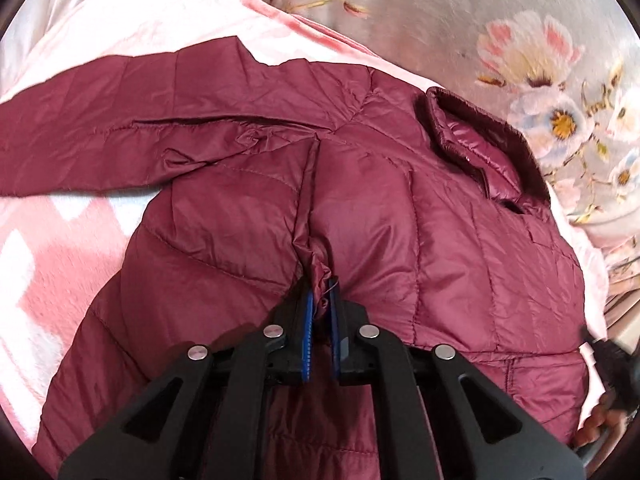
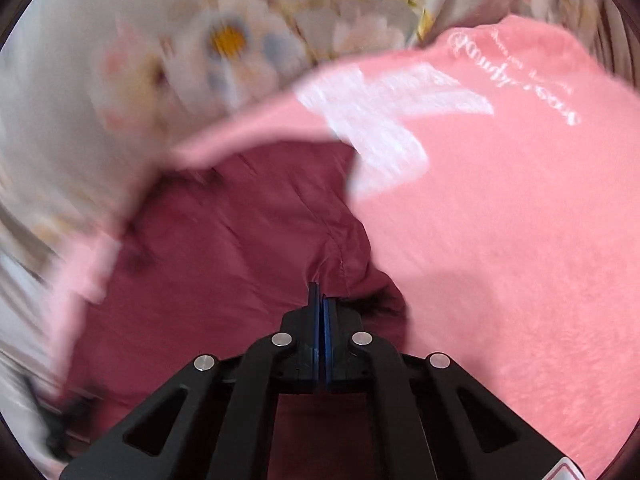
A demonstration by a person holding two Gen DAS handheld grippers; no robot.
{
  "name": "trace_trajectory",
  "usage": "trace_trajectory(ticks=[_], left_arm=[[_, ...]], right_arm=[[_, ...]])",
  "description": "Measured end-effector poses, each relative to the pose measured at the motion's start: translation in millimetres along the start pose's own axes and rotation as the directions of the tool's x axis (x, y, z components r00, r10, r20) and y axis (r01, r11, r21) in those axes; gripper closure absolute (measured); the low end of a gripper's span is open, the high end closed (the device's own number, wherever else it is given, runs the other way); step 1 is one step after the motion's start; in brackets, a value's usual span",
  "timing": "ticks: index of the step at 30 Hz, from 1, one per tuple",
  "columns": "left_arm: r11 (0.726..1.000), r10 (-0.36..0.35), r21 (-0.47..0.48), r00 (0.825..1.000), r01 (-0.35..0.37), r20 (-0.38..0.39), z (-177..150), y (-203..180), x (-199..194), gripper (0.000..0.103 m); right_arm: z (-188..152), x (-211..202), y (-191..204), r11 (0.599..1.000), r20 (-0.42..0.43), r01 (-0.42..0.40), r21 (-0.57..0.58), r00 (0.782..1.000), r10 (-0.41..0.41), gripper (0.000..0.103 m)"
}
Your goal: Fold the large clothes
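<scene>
both tools clamped on jacket (image 1: 400, 208)

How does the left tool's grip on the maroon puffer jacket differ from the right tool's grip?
The left tool pinches a bunched ridge of the maroon quilted puffer jacket between slightly parted blue pads; the right tool has its pads pressed together, with blur hiding any fabric between them. The left view is sharp, the right smeared. Both point at the jacket.
</scene>
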State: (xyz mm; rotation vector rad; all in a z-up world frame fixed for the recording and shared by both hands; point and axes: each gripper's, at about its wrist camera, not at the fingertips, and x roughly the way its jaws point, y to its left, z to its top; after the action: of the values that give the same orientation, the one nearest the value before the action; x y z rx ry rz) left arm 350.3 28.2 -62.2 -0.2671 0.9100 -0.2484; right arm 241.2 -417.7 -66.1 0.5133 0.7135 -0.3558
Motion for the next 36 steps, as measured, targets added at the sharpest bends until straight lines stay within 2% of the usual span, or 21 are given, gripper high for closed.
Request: trace_trajectory(ticks=[1,5,7,9,11,13,16,18,21,25,26,30,34,36], left_arm=[[1.0,0.013,0.013,1.0,-0.013,0.003,0,-2,0,0.096],[0.995,0.075,0.072,0.997,-0.075,0.01,-2,-12,2,0.095],[0.989,0.105,0.106,0.995,-0.104,0.003,-2,-15,-1,0.092],[0.981,0.145,0.133,0.989,-0.144,0.007,-3,-16,-14,0.08],[0.971,0.184,0.14,0.981,-0.192,0.067,-1,-17,-42,0.054],[0.977,0.159,0.122,0.978,-0.176,0.131,5,-24,-67,0.053],[0.988,0.066,0.132,0.987,-0.085,0.148,18,-55,-82,0.05],[0.983,0.05,0.17,0.989,-0.073,0.136,19,-77,-73,0.049],[0.968,0.079,0.235,0.994,-0.094,0.07,9,-102,-33,0.049],[0.962,0.129,0.243,0.992,-0.123,-0.011,-11,-99,12,0.049],[0.966,0.118,0.233,0.993,-0.111,-0.017,-17,-96,18,0.048],[0.961,0.122,0.246,0.992,-0.126,0.03,-26,-95,19,0.045],[0.952,0.148,0.264,0.988,-0.153,0.039,-28,-101,20,0.036],[0.951,0.152,0.265,0.988,-0.157,0.04,-29,-100,21,0.034]], right_arm=[[-4,9,0,1.0,-0.025,0.006,-0.008,1.0,-0.006,0.103],[0,10,-1,0.999,-0.024,0.039,-0.031,0.999,-0.04,0.103],[2,4,0,0.998,-0.04,0.05,-0.048,0.998,-0.051,0.099],[1,-16,1,0.996,-0.021,0.072,-0.052,0.997,-0.073,0.092],[-3,-50,13,0.991,0.069,0.099,-0.094,0.993,-0.093,0.09],[-9,-70,33,0.983,0.127,0.09,-0.163,0.989,-0.069,0.09],[-15,-75,81,0.959,0.119,0.013,-0.282,0.993,0.022,0.09],[-23,-63,112,0.937,0.088,-0.027,-0.349,0.994,0.062,0.09],[-39,-30,146,0.901,0.038,-0.029,-0.433,0.998,0.051,0.09],[-58,9,150,0.892,-0.029,-0.01,-0.453,1.0,-0.003,0.09],[-63,17,146,0.896,-0.041,-0.016,-0.444,0.999,-0.003,0.091],[-68,16,143,0.903,-0.031,-0.02,-0.43,0.999,0.007,0.091],[-72,17,149,0.898,-0.017,0.001,-0.441,1.0,-0.009,0.091],[-71,18,147,0.9,-0.018,-0.003,-0.436,1.0,-0.005,0.091]])
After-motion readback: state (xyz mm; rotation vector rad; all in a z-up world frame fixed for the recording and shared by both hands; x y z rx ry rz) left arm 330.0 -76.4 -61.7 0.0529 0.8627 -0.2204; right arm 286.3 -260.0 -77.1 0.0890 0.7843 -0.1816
